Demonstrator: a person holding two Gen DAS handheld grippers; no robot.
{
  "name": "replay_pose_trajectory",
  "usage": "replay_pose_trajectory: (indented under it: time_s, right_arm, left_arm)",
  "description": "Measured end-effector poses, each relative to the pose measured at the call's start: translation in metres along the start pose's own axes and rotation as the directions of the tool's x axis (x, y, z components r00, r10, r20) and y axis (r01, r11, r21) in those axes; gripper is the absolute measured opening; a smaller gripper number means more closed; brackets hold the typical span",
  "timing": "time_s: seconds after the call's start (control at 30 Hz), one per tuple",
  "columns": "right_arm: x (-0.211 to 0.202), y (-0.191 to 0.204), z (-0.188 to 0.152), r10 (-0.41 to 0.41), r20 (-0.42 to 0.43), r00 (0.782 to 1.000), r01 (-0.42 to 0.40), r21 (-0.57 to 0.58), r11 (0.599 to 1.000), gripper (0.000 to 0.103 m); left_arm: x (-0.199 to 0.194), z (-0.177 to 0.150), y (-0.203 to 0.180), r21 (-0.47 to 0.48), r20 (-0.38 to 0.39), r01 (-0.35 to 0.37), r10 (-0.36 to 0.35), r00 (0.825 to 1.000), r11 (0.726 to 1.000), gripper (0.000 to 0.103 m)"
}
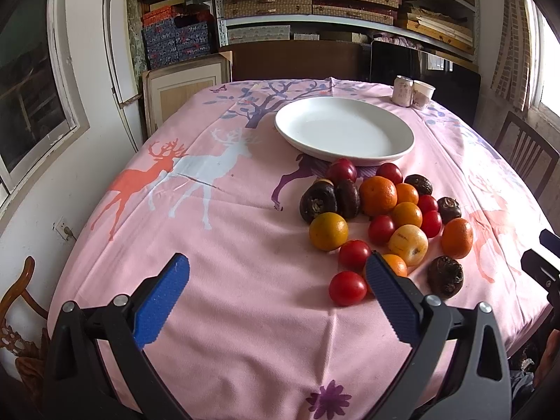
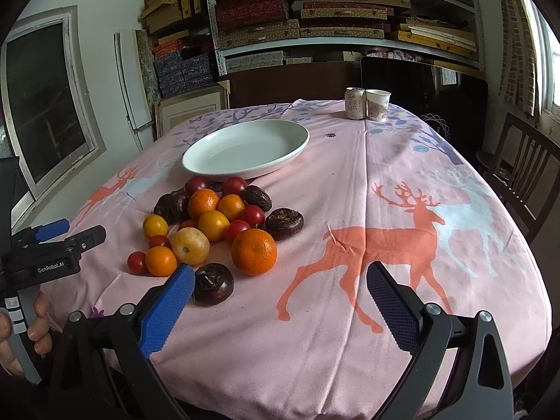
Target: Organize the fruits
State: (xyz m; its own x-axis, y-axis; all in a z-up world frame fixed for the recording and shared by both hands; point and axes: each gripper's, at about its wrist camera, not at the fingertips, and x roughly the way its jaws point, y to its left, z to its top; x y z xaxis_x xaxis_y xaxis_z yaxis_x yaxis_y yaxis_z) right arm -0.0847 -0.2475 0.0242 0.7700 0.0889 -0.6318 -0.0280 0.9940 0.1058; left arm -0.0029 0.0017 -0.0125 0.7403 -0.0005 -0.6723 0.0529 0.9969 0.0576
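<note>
Light: soft daylight, window [image 1: 546, 70] at far right overexposed | Shadows: faint, under plate [image 2: 245, 150] and fruits [image 2: 210, 231] | Sharpness: centre clear, no motion blur | Edges: strong fisheye bending, dark corners | Shelves [image 2: 332, 17]: dimmer

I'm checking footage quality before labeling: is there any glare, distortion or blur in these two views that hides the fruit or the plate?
Left wrist view: strong fisheye bend with dark corners, window blown out at right, fruit and plate sharp. Right wrist view: the same curvature, a bright window at right, soft daylight, fruit crisp with only faint shadows on the tablecloth.
</note>
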Motion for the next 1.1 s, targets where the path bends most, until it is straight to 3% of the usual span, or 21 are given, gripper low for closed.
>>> replay_pose_trajectory:
  time_s: [1.1]
  right_arm:
    - [0.000, 0.018, -0.006, 0.084, -0.008, 0.996, -0.085, -0.063, 0.994, 0.099]
  left_arm:
    - [0.000, 0.000, 0.006, -0.001, -0.018, -0.005, 0.005, 1.000, 1.000, 0.099]
